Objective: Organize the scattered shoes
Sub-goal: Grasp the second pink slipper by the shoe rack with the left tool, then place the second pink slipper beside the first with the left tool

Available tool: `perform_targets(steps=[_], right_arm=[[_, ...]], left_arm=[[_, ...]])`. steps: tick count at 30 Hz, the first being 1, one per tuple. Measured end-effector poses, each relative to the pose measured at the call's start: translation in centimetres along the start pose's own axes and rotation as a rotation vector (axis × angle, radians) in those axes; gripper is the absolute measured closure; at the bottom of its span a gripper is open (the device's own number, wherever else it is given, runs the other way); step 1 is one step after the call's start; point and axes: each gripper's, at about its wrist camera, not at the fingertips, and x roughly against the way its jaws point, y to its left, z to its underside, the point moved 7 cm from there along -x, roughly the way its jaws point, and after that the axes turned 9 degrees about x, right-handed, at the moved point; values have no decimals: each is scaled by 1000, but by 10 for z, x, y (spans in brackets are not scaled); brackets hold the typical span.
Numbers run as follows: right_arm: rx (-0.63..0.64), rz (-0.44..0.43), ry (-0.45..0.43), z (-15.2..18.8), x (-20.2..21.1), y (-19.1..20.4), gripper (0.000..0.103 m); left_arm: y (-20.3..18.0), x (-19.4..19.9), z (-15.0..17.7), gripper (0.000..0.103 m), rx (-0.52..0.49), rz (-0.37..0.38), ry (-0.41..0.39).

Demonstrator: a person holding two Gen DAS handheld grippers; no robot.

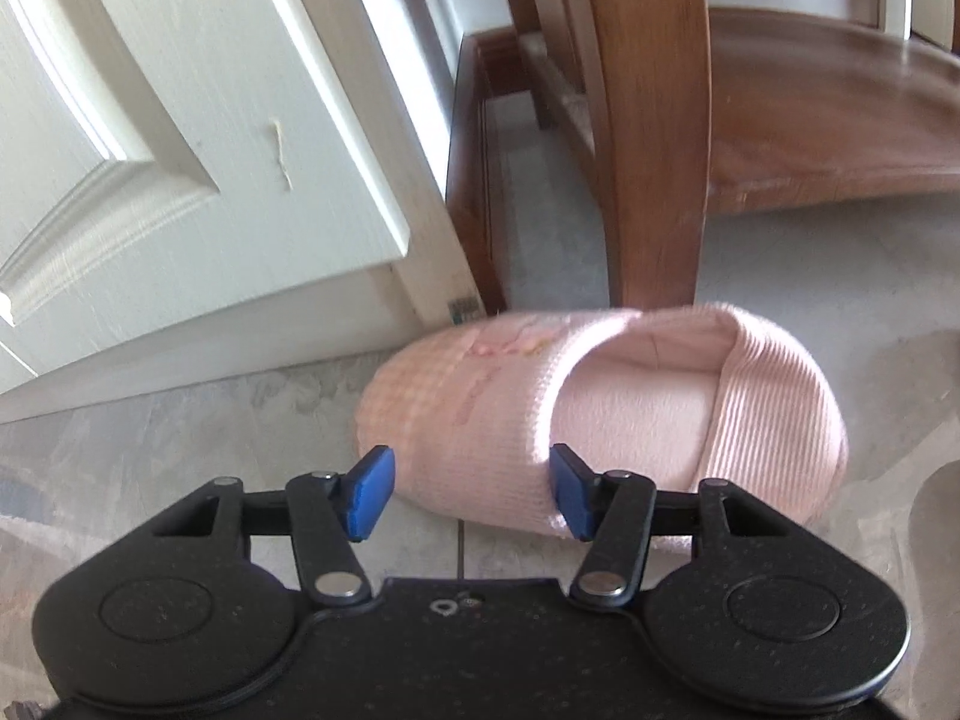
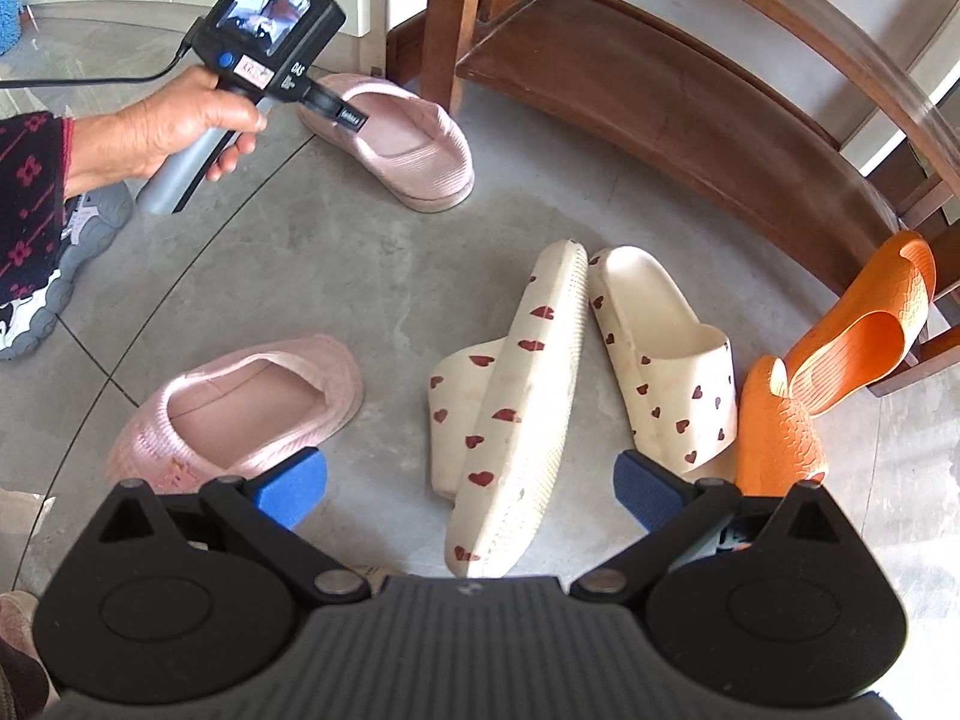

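Pink slipper sits between the left gripper open jaws, ungrasped; I would close them slowly over its toe.

Two slippers are pale pink. Two slides are cream with dark red hearts. Two clogs are orange. Gripper pads are blue. The sleeve is black with a red floral print.

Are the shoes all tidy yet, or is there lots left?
Nothing looks tidied yet. The left tool is open around one pink slipper by the door. The other pink slipper, the heart slippers and the orange slippers are scattered on the floor.
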Motion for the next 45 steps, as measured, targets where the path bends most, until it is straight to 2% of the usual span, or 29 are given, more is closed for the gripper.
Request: perform_targets(steps=[5,9,14,19,23,29,33,36,38,42,45], right_arm=[[-15,31,-16,-1,1,-12,0],[-15,42,-42,-6,2,-16,0],[19,21,-88,-16,3,-9,0],[61,-6,-125,-24,0,3,0],[84,-23,-142,-30,-3,13,0],[108,-33,-174,-40,-6,25,0],[119,-33,-176,-42,-10,30,0],[128,-24,-178,-42,-10,32,0],[130,-21,-177,-42,-10,32,0],[120,-17,-163,-40,-10,33,0],[107,-21,-154,-41,-10,35,0]], left_arm=[[1,-2,11,57,-11,-68,67],[8,4,28,60,-32,-100,121],[23,20,60,61,-32,-94,202],[33,51,110,61,-19,-67,275],[44,74,146,60,61,-24,328],[44,99,170,60,54,37,325],[39,114,183,60,6,130,361],[41,134,181,58,-23,223,345],[44,148,173,55,-54,277,280],[49,159,153,45,-178,295,100],[48,146,146,44,-209,308,69]])
